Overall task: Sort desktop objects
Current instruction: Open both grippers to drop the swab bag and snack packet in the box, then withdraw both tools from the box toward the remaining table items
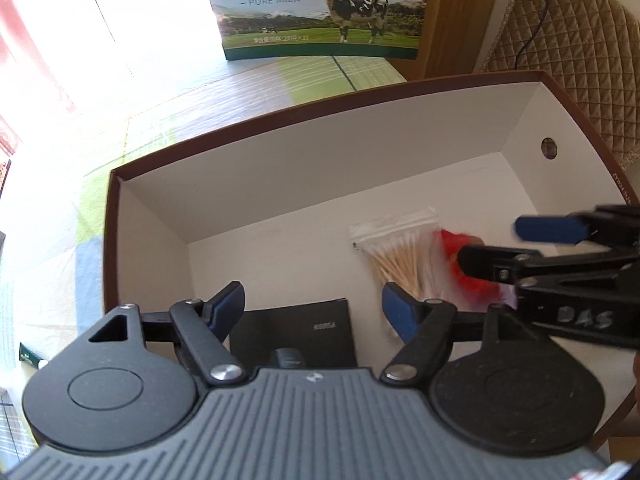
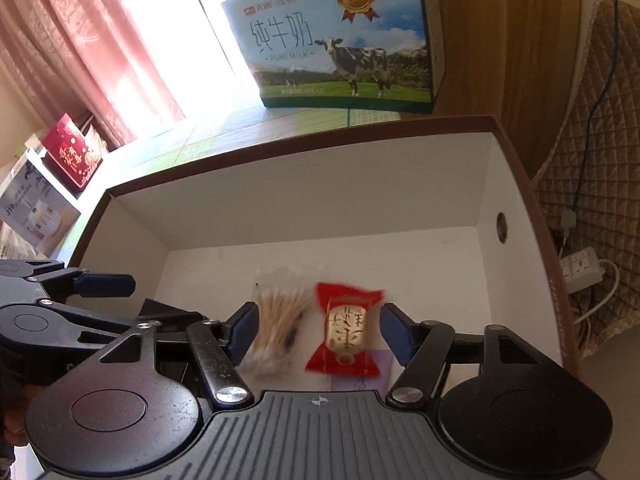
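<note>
Red candy point(image 2: 345, 330) — long axis toward box's point(image 2: 280, 208) back wall.

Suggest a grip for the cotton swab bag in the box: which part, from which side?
Take the cotton swab bag from above, across the narrow swab bundle. It lies flat on the box floor; the red candy sits close at its right, so keep the fingers clear there.

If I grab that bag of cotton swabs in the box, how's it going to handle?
The bag of cotton swabs looks like thin clear plastic, so it will probably crumple and sag. The wooden sticks inside are loose, so they may shift. It is likely very light and may slide on the box's smooth white floor.
</note>
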Demonstrator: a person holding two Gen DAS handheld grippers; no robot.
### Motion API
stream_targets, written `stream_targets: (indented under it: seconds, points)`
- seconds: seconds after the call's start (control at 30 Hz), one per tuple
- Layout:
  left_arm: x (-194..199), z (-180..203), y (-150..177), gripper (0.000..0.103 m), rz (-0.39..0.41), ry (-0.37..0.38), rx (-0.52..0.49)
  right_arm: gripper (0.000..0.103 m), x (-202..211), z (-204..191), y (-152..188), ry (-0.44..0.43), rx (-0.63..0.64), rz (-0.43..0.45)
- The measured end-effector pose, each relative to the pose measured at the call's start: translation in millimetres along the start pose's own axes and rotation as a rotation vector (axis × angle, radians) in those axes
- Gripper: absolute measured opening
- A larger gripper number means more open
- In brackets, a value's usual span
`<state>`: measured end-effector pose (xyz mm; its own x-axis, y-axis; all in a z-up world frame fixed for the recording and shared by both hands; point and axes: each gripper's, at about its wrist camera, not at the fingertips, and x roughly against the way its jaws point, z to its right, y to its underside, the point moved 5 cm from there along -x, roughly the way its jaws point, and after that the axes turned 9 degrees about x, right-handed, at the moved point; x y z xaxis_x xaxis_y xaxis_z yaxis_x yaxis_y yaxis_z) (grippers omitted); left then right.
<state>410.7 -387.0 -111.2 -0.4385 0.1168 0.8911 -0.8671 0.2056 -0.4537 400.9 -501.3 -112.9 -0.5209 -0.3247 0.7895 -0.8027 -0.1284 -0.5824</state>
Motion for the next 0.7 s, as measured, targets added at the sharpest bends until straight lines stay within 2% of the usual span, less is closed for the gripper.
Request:
stream_targets:
  seconds: [0.2,0.33,0.4,0.5,0.7]
  points:
    - [10.7,-3.0,3.1,0.078,0.013,0.007,0.011,0.09,21.6,-1.2,8.7,0.008,0.014,0.029]
    - [21.3,-3.1,6.3,0.08,0.025,0.01,0.012,0.093,34.2,-5.0,14.4,-0.011,0.034,0.046]
    - [28.3,-2.6,8.4,0.089,0.037,0.005,0.013,0.097,41.3,-8.1,16.8,-0.002,0.048,0.055]
    - [39.2,-2.0,13.3,0.09,0.054,-0.004,0.011,0.101,53.3,-14.6,20.2,0.025,0.086,0.077]
    - [55.5,-4.6,24.4,0.093,0.068,-0.008,0.019,0.101,70.9,-21.2,25.9,0.039,0.097,0.097]
